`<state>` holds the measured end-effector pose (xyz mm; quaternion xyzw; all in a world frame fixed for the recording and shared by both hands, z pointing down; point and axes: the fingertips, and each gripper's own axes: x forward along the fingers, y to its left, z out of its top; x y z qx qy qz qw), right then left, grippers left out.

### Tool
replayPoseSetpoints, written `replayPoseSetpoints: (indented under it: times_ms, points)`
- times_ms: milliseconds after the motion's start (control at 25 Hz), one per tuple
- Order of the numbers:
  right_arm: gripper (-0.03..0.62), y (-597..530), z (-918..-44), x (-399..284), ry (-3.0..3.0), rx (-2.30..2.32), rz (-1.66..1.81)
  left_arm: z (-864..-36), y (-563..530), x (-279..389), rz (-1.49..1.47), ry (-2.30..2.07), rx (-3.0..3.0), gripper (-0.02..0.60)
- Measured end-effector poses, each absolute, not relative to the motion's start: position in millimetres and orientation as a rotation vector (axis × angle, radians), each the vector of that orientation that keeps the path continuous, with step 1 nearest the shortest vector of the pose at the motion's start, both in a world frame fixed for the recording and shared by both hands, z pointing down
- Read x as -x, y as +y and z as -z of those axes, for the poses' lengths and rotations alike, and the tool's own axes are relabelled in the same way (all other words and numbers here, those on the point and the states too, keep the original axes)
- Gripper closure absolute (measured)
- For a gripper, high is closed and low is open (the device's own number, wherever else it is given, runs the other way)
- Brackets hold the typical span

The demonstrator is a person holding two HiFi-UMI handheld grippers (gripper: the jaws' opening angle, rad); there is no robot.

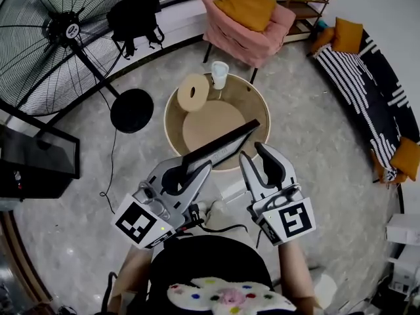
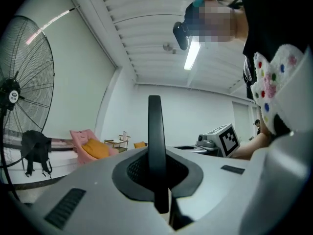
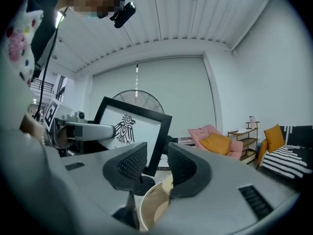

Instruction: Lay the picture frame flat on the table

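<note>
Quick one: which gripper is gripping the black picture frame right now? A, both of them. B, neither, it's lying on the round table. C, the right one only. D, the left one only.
D: the left gripper is clamped on the edge of the picture frame, which it holds above the table, while the right gripper has its jaws apart with no pad on the frame.

The picture frame [image 1: 220, 148] is standing over the tabletop's [image 1: 254, 102] near edge, its left end sitting between the left gripper's [image 1: 200, 169] fingers [image 1: 190, 186]. The right gripper [image 1: 256, 155] is hanging just right of it. A disc [image 1: 193, 92] and a cup [image 1: 220, 74] are sitting at the far edge, the cup on the right.
</note>
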<state>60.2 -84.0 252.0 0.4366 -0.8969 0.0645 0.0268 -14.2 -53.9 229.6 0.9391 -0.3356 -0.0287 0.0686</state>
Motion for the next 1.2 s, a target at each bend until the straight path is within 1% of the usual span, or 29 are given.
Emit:
replayPoseSetpoints:
  times_ms: [520, 640, 760, 1200]
  points:
    - [0.465, -82, -266, -71, -2.83, -1.276, -0.379, -232, -50, 8, 0.196, -0.832, -2.78, 0.557]
    - [0.493, -81, -267, -71, -2.837, -1.271, -0.399, -233, -50, 9, 0.197, -0.824, -2.775, 0.557]
    - [0.503, -81, -267, -73, -2.838, -1.278, -0.411, -234, -50, 9, 0.209, -0.825, -2.76, 0.557]
    - [0.51, -84, -268, -76, -2.755, -1.45, -0.43, -242, -56, 10, 0.143, -0.956, -2.739, 0.549]
